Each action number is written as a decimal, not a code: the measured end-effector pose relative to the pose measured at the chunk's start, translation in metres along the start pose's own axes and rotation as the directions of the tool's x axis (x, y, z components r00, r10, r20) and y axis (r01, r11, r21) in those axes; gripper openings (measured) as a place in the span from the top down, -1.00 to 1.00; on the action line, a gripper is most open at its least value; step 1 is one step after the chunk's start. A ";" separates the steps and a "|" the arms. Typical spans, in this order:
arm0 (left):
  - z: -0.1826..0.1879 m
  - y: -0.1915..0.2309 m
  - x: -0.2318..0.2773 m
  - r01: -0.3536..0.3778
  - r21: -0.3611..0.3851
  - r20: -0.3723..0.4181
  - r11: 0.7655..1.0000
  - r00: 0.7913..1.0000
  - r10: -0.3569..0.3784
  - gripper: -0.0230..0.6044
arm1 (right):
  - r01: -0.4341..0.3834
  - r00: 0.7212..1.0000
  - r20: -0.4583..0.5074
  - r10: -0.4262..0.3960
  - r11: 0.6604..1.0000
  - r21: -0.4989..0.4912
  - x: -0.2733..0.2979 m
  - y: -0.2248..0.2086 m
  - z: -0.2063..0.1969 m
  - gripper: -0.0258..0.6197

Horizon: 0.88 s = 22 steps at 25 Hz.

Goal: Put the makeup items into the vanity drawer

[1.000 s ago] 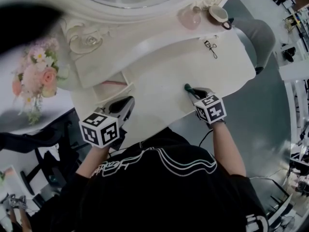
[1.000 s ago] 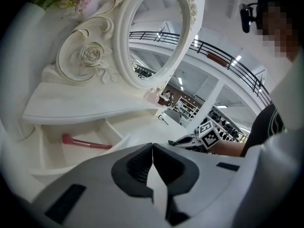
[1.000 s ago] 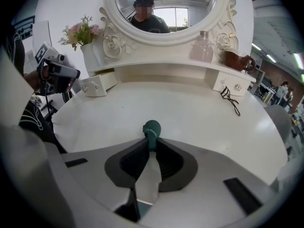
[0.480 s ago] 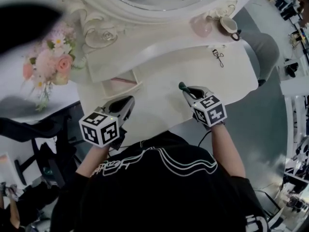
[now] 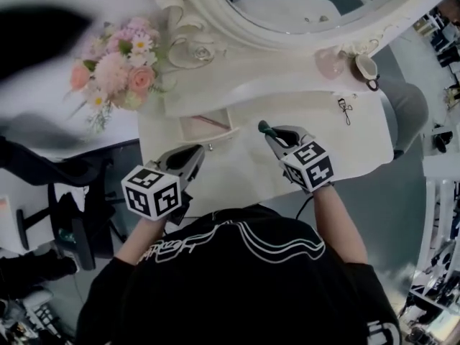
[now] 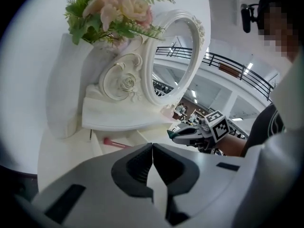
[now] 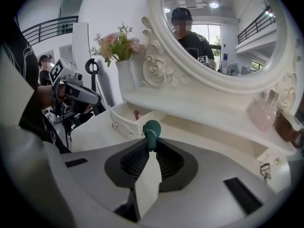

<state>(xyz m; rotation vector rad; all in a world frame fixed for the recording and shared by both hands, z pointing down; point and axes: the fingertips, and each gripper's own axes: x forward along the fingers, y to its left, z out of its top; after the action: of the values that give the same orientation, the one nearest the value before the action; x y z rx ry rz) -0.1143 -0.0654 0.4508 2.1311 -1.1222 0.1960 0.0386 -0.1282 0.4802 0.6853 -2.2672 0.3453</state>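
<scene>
Two grippers in your hands: right gripper (image 5: 268,131) clamps the green makeup item (image 7: 152,129), closer to the open drawer (image 5: 205,138) than a second ago; left gripper (image 5: 196,151) sits closed, empty, near that drawer's front.

Left gripper (image 5: 194,152): jaws pressed together, nothing between them.
Right gripper (image 5: 269,131): jaws clamped on dark-green round-tipped stick (image 7: 152,128), angled downward.

White carved table (image 5: 237,165) under an oval mirror (image 5: 302,6), pink flowers (image 5: 118,70) at its left; grey floor (image 5: 406,214); railed balcony (image 6: 237,72) beyond, brightly lit.
</scene>
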 end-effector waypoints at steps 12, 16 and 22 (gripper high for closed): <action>0.004 0.029 -0.033 -0.083 -0.059 0.058 0.995 0.995 0.086 0.85 | -0.158 0.987 -0.013 0.158 0.977 -0.145 0.054 0.054 0.058 0.71; 0.001 0.038 -0.042 -0.109 -0.078 0.069 0.991 0.991 0.115 0.85 | -0.190 0.982 -0.030 0.188 0.964 -0.187 0.072 0.068 0.064 0.70; -0.003 0.048 -0.052 -0.134 -0.106 0.081 0.985 0.986 0.143 0.85 | -0.216 0.976 -0.051 0.210 0.951 -0.220 0.093 0.079 0.069 0.62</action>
<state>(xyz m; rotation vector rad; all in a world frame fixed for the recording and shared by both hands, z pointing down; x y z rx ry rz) -0.1829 -0.0466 0.4558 1.9910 -1.3063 0.1082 -0.1006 -0.1277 0.4951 0.3185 -2.3137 0.1937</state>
